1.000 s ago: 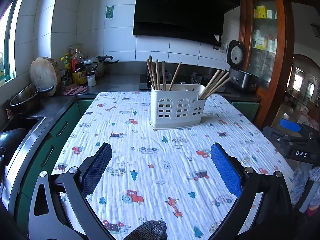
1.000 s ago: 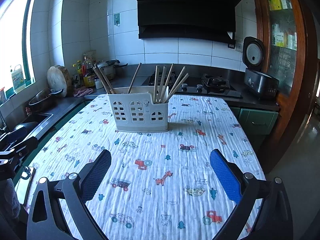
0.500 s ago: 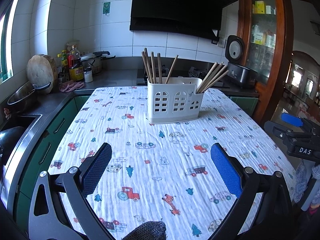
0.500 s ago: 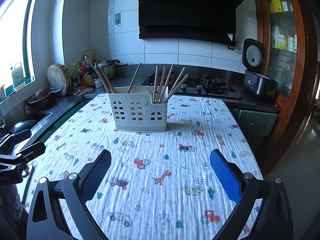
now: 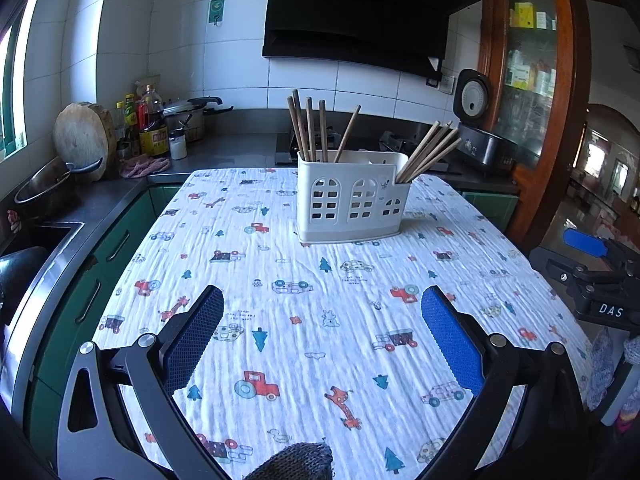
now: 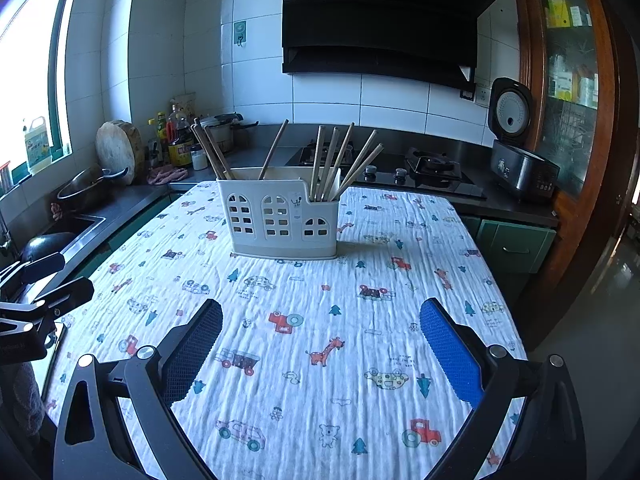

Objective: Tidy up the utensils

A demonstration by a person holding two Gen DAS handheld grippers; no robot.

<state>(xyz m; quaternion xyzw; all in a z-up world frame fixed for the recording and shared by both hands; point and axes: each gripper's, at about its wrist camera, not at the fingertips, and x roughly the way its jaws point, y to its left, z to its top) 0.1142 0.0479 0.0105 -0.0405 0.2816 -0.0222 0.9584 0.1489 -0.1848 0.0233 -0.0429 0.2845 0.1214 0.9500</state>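
Table (image 5: 280,360) fills most of both views, covered edge to edge by a white cloth (image 6: 320,360) printed with small cars, trees and giraffes. Dark kitchen counter (image 5: 224,152) runs behind and along the left side, bottles and a round wooden board (image 5: 82,140) on it; rice cooker (image 6: 516,148) with lid up at far right. White utensil holder (image 5: 352,204) stands upright on the far half of the table, arched cut-outs in its front wall. Dark chopsticks (image 5: 308,130) stand in its taller left compartment, paler chopsticks (image 5: 430,150) lean out rightward from the lower right compartment. Left gripper (image 5: 322,334) low over the near table, jaws wide, nothing between the blue pads. Right gripper (image 6: 320,338) likewise, jaws wide and empty, well short of the holder. Each gripper shows at the other view's edge.
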